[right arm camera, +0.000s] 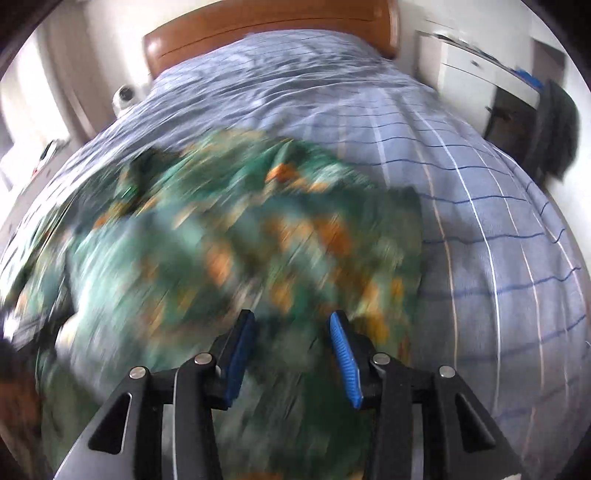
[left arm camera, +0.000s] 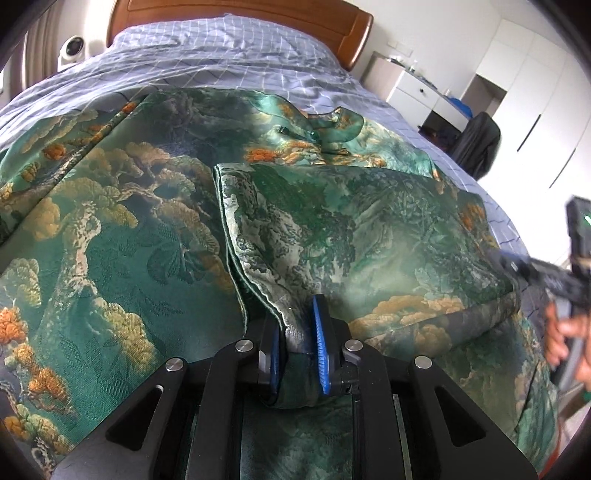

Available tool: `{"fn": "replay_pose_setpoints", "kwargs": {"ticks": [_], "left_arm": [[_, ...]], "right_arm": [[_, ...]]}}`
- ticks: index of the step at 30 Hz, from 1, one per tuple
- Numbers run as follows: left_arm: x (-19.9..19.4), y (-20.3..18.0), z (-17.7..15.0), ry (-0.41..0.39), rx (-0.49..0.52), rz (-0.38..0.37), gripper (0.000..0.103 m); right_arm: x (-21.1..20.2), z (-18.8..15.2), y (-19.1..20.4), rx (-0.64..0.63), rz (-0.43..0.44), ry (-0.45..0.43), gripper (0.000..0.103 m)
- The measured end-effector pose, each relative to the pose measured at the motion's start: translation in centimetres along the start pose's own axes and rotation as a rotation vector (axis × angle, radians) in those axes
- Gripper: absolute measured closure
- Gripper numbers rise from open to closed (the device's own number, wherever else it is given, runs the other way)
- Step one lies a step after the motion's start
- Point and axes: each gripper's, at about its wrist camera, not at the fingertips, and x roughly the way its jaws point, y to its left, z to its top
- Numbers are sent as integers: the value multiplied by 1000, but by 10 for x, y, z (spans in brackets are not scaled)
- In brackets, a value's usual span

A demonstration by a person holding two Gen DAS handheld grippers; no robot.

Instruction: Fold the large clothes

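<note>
Left gripper (left arm camera: 300,332) pinching folded garment (left arm camera: 351,236) edge; right gripper (right arm camera: 291,347) wide, blurred cloth beneath fingers.

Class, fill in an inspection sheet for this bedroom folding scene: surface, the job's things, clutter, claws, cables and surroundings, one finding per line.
Surface: bed with a blue checked cover, wrinkled near the wooden headboard.
Job's things: green patterned garment spread on the bed, one part folded over on top.
Clutter: nothing seen on the bed besides the garment.
Claws: left claw shut on a bunched fold of the garment; right claw open above it, that view blurred.
Cables: nothing seen.
Surroundings: white drawer unit, white wardrobe, dark chair, small white camera beside the headboard.
</note>
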Motion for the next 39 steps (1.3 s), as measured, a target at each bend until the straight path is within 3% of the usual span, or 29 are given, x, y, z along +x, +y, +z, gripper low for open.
{"fn": "replay_pose_setpoints", "kwargs": {"ticks": [6, 14, 16, 17, 18, 20, 22, 24, 32, 39], "left_arm": [[2, -3, 1, 0, 17, 22, 86], [-3, -10, 4, 6, 31, 53, 82], [-11, -11, 1, 6, 31, 58, 73], [-17, -13, -1, 7, 36, 62, 58], [-24, -16, -5, 7, 48, 84, 34], [-39, -21, -15, -8, 82, 150, 13], [-52, -24, -25, -13, 116, 165, 12], [-66, -25, -39, 5, 143, 169, 12], [-125, -3, -76, -10, 168, 237, 10], [-170, 51, -70, -67, 56, 309, 6]], "right_arm": [[5, -31, 9, -28, -7, 66, 60], [16, -27, 25, -43, -77, 53, 60], [9, -29, 23, -38, -88, 28, 60], [4, -31, 24, -34, -93, 18, 59], [0, -33, 24, -29, -101, 9, 59], [-14, -40, 26, -11, -121, -11, 59], [-31, -49, 28, 21, -125, -31, 54], [-47, -57, 33, 45, -113, -40, 32], [-103, -101, 81, 11, -61, -158, 31], [-116, -153, 127, -113, -26, -182, 31]]}}
